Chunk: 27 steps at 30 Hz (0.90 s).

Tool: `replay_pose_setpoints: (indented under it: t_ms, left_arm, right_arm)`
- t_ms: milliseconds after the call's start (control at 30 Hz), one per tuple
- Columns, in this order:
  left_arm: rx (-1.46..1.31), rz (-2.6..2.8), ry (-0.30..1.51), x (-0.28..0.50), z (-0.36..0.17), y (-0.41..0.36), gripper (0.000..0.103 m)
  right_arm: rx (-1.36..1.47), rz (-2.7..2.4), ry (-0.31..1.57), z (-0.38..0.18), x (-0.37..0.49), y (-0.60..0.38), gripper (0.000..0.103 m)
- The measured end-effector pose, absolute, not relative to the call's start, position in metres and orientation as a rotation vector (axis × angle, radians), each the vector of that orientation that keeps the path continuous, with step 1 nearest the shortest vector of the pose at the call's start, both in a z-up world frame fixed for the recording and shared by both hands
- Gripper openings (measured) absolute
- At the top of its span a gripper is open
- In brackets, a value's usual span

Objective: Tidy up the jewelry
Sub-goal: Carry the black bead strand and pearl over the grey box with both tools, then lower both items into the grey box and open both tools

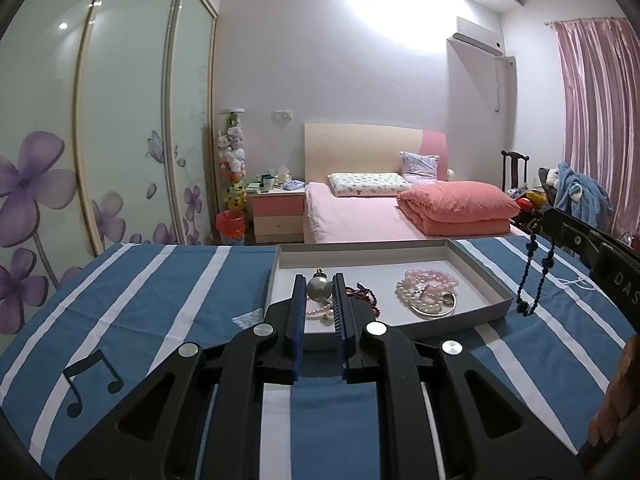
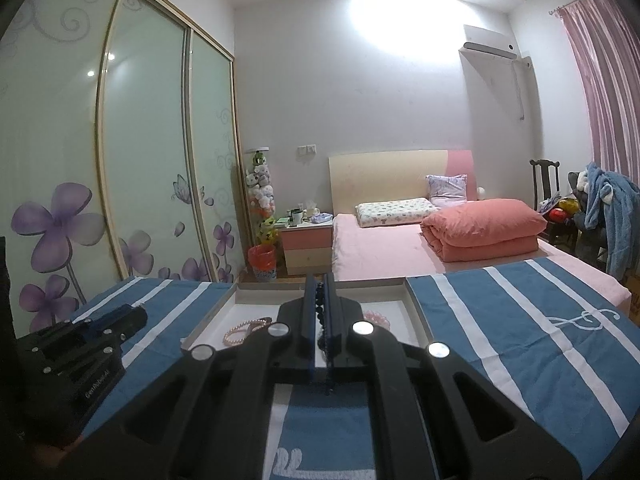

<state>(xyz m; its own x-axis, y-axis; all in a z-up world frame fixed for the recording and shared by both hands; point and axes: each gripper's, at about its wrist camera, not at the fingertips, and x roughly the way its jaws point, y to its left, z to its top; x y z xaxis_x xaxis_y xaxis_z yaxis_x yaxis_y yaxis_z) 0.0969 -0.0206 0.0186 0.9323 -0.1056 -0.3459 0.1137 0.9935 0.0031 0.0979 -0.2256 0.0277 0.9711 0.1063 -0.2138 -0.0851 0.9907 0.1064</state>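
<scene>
Right wrist: R gripper (image 2: 319,300) clamps dark bead strand (image 2: 320,312).

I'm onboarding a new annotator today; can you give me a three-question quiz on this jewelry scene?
1. True or false: the right gripper has its jaws shut on the dark bead necklace.
2. Which lies in the tray? A) wristwatch B) silver bangle C) comb
3. Fill in: the left gripper has its jaws ____, holding nothing.

Key: 1 true; 2 B; 3 open
</scene>
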Motion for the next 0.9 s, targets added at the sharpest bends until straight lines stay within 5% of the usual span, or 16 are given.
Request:
replay_pose_setpoints:
  t_ms: [900]
  left_arm:
    - [0.007,-0.182,0.513,0.224,-0.016,-0.043,0.014]
  right_arm:
    - [0.198,0.135,0.415,-0.009,0.257,-0.232,0.005]
